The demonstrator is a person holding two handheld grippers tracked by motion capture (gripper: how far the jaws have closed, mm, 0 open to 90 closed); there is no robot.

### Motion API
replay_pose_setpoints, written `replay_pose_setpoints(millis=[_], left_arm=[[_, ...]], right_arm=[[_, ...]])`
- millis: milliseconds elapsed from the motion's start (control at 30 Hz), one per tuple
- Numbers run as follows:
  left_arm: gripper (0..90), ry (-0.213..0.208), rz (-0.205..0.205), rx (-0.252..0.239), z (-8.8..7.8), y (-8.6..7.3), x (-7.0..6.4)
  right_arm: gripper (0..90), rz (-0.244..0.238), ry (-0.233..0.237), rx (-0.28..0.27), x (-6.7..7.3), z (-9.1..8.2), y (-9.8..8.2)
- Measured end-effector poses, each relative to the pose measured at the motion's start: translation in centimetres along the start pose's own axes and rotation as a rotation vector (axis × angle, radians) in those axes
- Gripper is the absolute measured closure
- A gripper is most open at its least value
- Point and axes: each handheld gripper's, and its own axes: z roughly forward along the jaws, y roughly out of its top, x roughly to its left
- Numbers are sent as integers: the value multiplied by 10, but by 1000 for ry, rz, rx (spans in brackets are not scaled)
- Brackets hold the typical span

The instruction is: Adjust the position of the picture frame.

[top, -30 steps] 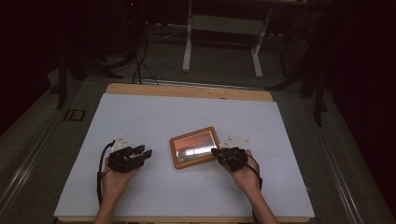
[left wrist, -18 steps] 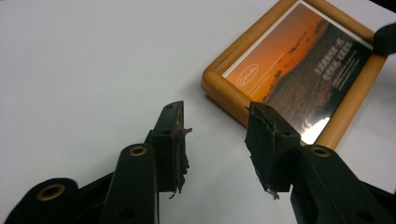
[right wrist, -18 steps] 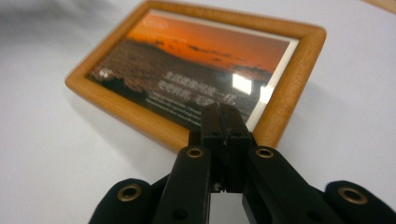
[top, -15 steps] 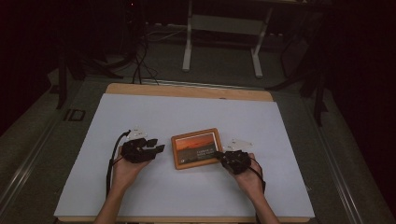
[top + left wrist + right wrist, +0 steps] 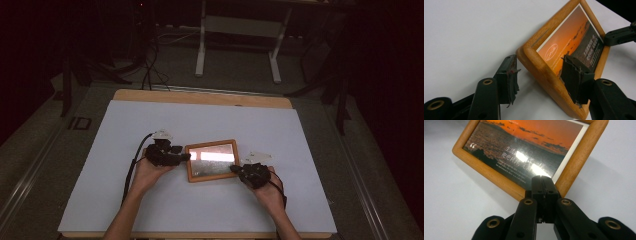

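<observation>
The wooden picture frame [image 5: 212,160] lay near the middle of the white-covered bench [image 5: 125,200], picture up. The right gripper [image 5: 541,181] had its fingers clenched together, their tips resting on the frame's near corner, probably to pin it. The left gripper [image 5: 540,75] straddled the opposite corner, fingers just spread and released, seemingly ready to take hold there.

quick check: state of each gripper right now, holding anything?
Left gripper: jaws have just been opening, straddling the picture frame edge, not pressing.
Right gripper: jaws shut, tips over the frame's corner; holding nothing.
</observation>
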Motion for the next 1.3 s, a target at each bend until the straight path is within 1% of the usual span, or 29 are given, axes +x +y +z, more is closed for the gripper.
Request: replay_pose_setpoints(millis=[33, 67, 100, 133, 167, 200, 233, 267, 300, 333, 367, 467, 500, 600, 633, 667, 733, 767, 800, 833, 867, 933, 1000, 1100, 1167, 1233, 1267, 1300], left_arm=[[471, -24, -3, 17, 4, 1, 2], [471, -24, -3, 17, 4, 1, 2], [463, -49, -17, 14, 8, 2, 3], [463, -49, -17, 14, 8, 2, 3], [462, -76, -23, 13, 11, 3, 3], [451, -76, -23, 13, 11, 3, 3], [450, -109, -24, 20, 15, 4, 3], [451, -109, -24, 20, 15, 4, 3], [451, -115, -16, 31, 17, 5, 2], [454, -133, -10, 45, 20, 7, 1], [465, -140, -6, 52, 22, 8, 1], [462, -144, -7, 58, 24, 10, 1], [463, -139, -11, 49, 23, 11, 1], [467, -129, -7, 47, 22, 12, 1], [473, -131, -3, 46, 21, 13, 2], [475, -131, -1, 48, 21, 13, 2], [480, -136, -4, 48, 20, 13, 2], [485, -138, -5, 47, 20, 13, 3], [489, -138, -5, 44, 19, 13, 3], [493, -136, -4, 41, 19, 13, 2], [498, -136, -4, 41, 19, 13, 2], [510, -137, 9, 30, 16, 13, 0], [535, -140, 29, 16, 12, 15, -3], [569, -132, 70, 0, 5, 16, -11], [597, -136, 93, -4, 0, 16, -16], [622, -138, 123, -11, -5, 15, -22], [634, -138, 135, -7, -8, 15, -25], [645, -137, 145, -3, -11, 14, -28]], right_arm=[[899, 0, 0, 4, 0, 0, -1], [899, -4, 0, 8, 0, 1, -1], [899, -2, 0, 10, 0, 1, -2], [900, -1, 1, 17, 0, 1, -3], [899, -5, 3, 20, -1, 2, -4], [899, -6, 2, 25, -1, 3, -4], [899, -3, 3, 29, -1, 3, -5], [899, -2, 6, 28, -2, 3, -5], [899, -2, 6, 28, -2, 3, -5], [899, -4, 8, 32, -2, 3, -5], [899, -7, 7, 33, -1, 3, -5], [899, -9, 10, 35, -2, 3, -5], [899, -12, 11, 36, -2, 3, -5], [898, -19, 4, 31, -1, 2, -5], [856, -9, -1, 8, -4, -1, -5], [825, 10, -1, -14, -7, -4, -4], [775, 67, 8, -51, -14, -8, -2], [735, 88, 15, -61, -18, -9, -1], [663, 104, 11, -64, -21, -10, 0], [611, 119, 2, -63, -24, -9, 2], [611, 119, 2, -63, -24, -9, 2], [525, 159, 12, -73, -30, -7, 6], [503, 174, 36, -79, -34, -4, 8], [498, 182, 49, -89, -36, -4, 11], [506, 185, 63, -105, -37, -7, 12], [544, 190, 93, -123, -38, -10, 11], [541, 193, 122, -132, -39, -11, 11], [541, 191, 141, -144, -40, -13, 10]])
